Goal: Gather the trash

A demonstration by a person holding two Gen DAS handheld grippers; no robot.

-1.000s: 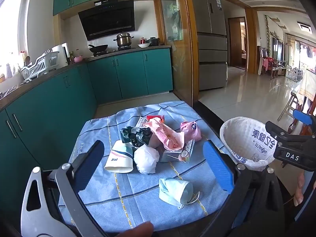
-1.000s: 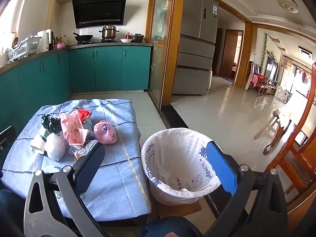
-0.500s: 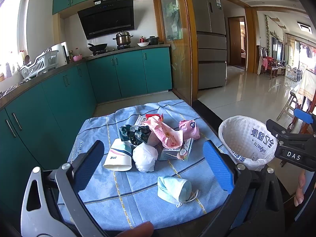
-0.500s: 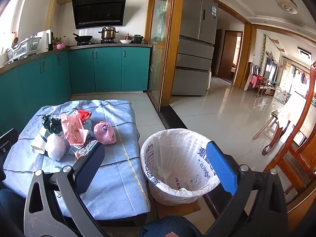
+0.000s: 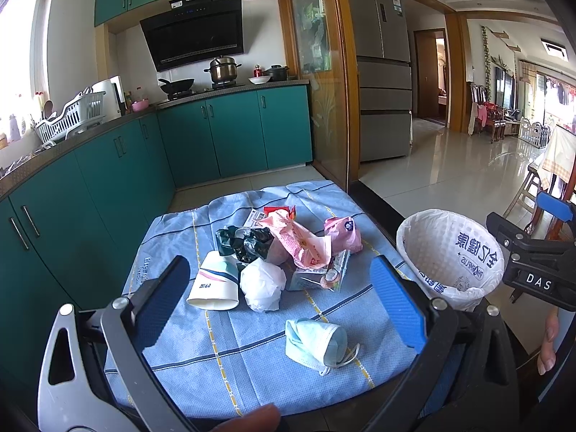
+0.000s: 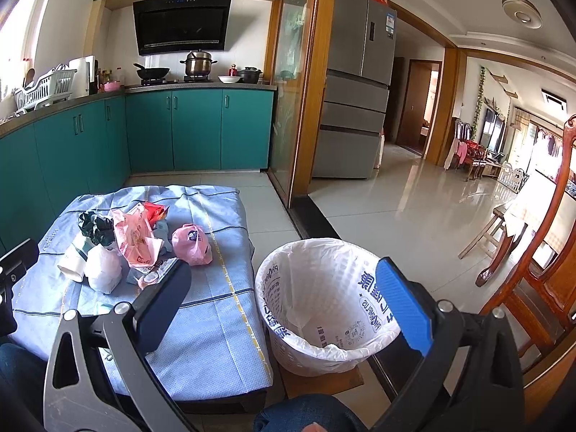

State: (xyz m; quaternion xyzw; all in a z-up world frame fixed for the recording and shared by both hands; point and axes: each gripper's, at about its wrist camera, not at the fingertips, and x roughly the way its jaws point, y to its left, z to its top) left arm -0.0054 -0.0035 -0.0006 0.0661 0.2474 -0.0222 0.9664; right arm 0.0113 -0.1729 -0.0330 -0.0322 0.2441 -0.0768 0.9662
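On the low table (image 5: 172, 356), covered by a blue checked cloth, the trash sits in a loose heap around the centre. Left to right in the left wrist view: a paper cup (image 5: 215, 282) on its side, mouth toward the near edge; a crumpled dark green wrapper (image 5: 243, 243) just behind it; a white wadded bag (image 5: 262, 284) touching the cup; a small carton (image 5: 316, 275) lying flat under a pink printed bag (image 5: 298, 241); a pink pouch (image 5: 343, 234) toward the right edge. A red packet (image 5: 277, 210) lies at the far side of the heap. A pale blue face mask (image 5: 315, 338) lies apart from the heap, near the near edge.

Left gripper (image 5: 280, 302): jaws spread wide, nothing between them, held over the near edge with the mask and heap framed between the fingers.

Beside the table's right edge, a bin (image 6: 324, 306) lined with a white printed bag stands on a small wooden board; no trash visible inside.

Right gripper (image 6: 284, 302): jaws wide apart, empty, held above the bin's near rim. It also shows at the right margin of the left wrist view (image 5: 532, 248).
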